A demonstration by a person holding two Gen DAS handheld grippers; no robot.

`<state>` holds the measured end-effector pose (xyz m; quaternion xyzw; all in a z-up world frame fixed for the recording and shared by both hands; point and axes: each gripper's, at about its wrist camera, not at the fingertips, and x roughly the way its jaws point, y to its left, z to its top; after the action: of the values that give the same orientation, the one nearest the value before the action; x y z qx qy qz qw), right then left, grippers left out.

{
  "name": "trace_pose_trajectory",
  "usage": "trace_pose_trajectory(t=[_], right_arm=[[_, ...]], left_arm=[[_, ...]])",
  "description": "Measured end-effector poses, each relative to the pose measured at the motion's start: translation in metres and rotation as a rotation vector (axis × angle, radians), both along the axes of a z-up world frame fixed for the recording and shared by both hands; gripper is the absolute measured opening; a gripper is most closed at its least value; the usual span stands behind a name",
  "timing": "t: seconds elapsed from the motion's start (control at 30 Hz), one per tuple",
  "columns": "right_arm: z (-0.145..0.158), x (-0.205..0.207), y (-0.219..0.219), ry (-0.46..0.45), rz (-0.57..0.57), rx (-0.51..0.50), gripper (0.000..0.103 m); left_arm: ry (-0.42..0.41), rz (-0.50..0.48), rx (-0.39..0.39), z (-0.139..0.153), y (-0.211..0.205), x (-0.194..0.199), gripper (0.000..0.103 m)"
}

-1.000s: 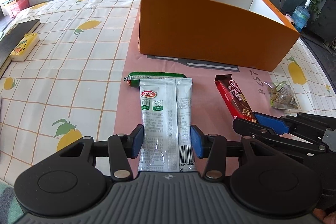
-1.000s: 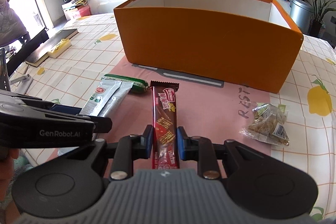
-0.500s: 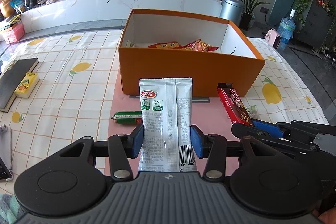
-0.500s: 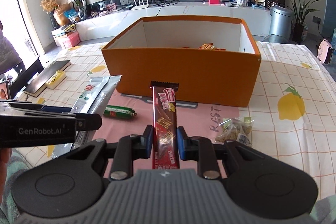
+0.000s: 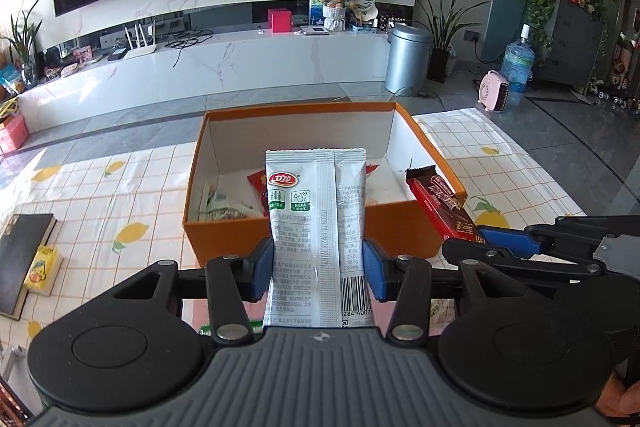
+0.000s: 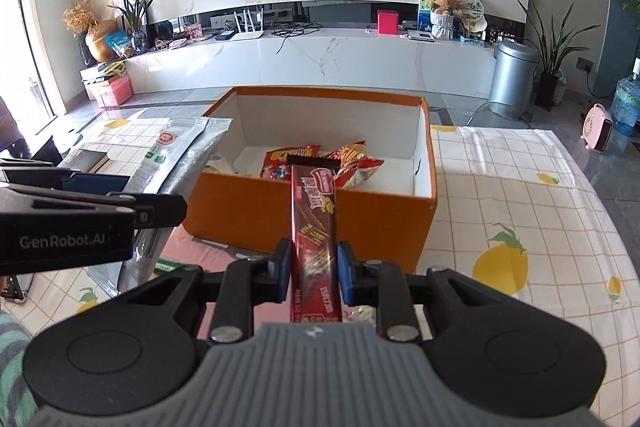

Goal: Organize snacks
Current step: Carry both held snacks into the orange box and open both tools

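Above the near wall of the orange box [image 5: 320,235], the left gripper [image 5: 319,269] pinches a white snack packet [image 5: 316,227] and the right gripper [image 6: 313,273] is squeezed tight on a red snack bar [image 6: 314,227]. Both look ready for dropping. Next, move over the box and let go.

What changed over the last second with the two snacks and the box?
Both claws rose, lifting the white pouch and the red bar off the table toward the orange box, whose inside with earlier snacks now shows. Unchanged: left claw grips the pouch, right claw the bar.
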<state>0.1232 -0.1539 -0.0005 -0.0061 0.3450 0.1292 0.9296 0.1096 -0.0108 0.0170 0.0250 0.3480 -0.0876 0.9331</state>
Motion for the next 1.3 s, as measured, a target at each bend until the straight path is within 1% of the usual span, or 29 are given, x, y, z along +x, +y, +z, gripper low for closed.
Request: trace_pose_trajectory(t=[0.13, 0.27, 0.43, 0.63, 0.77, 0.87, 0.93, 1.17, 1.3], right_arm=[[0.015, 0.022, -0.001, -0.018, 0.006, -0.025, 0.020], [0.024, 0.046, 0.002, -0.023, 0.015, -0.061, 0.020], [0.027, 0.082, 0.003, -0.014, 0.003, -0.093, 0.020], [0.022, 0.124, 0.006, 0.006, -0.022, -0.112, 0.020], [0.012, 0.150, 0.012, 0.011, -0.023, -0.153, 0.020], [-0.001, 0.169, 0.015, 0.039, -0.024, -0.181, 0.020], [-0.011, 0.181, 0.018, 0.068, -0.021, -0.200, 0.020], [-0.049, 0.210, 0.030, 0.172, -0.009, -0.300, 0.020], [-0.067, 0.222, 0.033, 0.232, -0.001, -0.344, 0.020]], left_arm=[[-0.015, -0.013, 0.005, 0.007, -0.006, 0.019, 0.053], [-0.040, -0.016, 0.009, 0.014, -0.010, 0.036, 0.053], [-0.044, -0.008, -0.008, 0.019, -0.013, 0.065, 0.053], [-0.037, 0.007, 0.006, 0.015, -0.018, 0.100, 0.053], [0.002, 0.002, -0.005, 0.004, -0.017, 0.122, 0.053], [0.034, 0.003, 0.022, -0.010, -0.018, 0.135, 0.053], [0.066, 0.005, 0.034, -0.021, -0.019, 0.143, 0.053], [0.198, 0.000, 0.039, -0.056, -0.017, 0.170, 0.053], [0.256, -0.009, 0.069, -0.071, -0.016, 0.179, 0.053]])
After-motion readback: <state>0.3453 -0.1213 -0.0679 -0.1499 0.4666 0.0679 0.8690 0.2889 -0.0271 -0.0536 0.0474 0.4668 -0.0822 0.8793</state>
